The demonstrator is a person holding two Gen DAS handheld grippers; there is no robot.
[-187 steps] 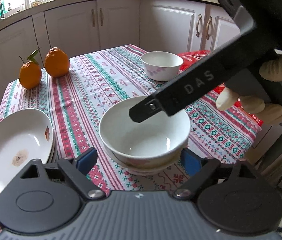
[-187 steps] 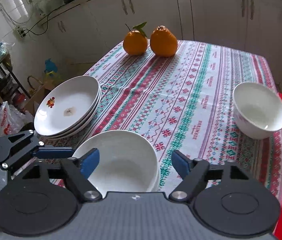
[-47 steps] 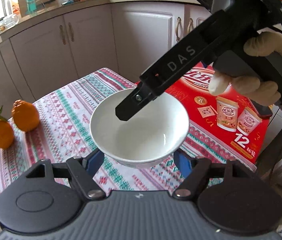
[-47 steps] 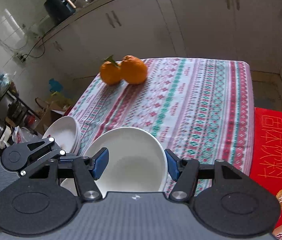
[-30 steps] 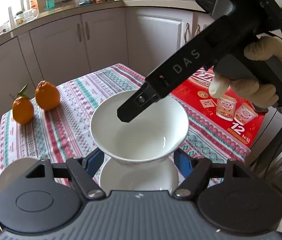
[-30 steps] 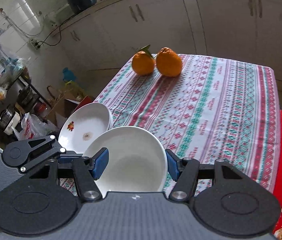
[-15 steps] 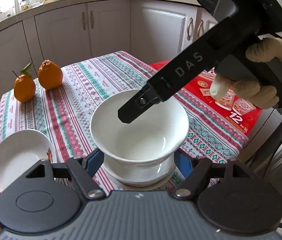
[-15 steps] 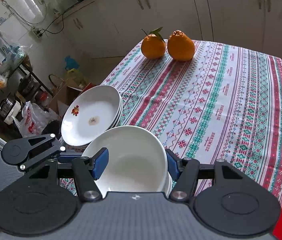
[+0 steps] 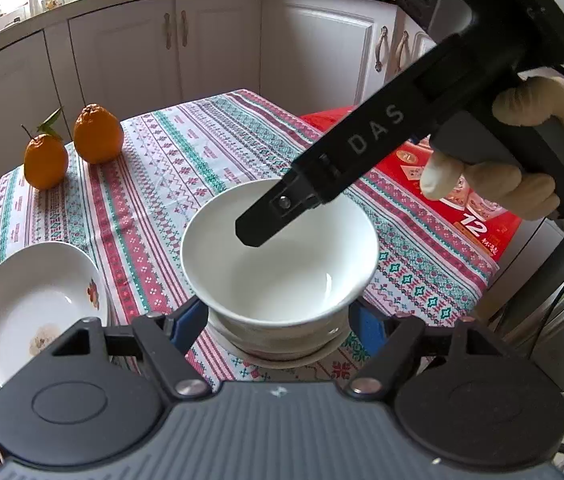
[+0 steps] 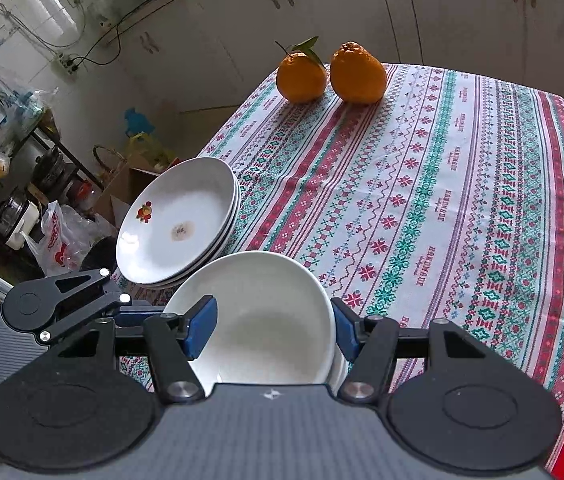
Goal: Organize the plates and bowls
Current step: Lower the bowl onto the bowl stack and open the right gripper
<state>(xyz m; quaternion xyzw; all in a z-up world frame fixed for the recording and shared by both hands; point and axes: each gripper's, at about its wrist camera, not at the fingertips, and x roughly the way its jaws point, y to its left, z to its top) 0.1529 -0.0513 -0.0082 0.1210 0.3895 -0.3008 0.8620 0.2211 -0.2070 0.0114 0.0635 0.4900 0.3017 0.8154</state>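
A white bowl rests in a stack of bowls at the table's near edge. My left gripper has a blue pad on each side of it, low on the bowl wall. My right gripper also grips this bowl across its rim, one finger reaching over it in the left wrist view. A stack of white plates with a fruit print sits to the left, also in the left wrist view.
Two oranges stand at the far end of the patterned tablecloth. A red carton lies to the right of the table. White cabinets stand behind. Clutter and bags fill the floor left of the table.
Both grippers carried the white bowl from the far right of the table back and lowered it onto the bowl stack near the plates.
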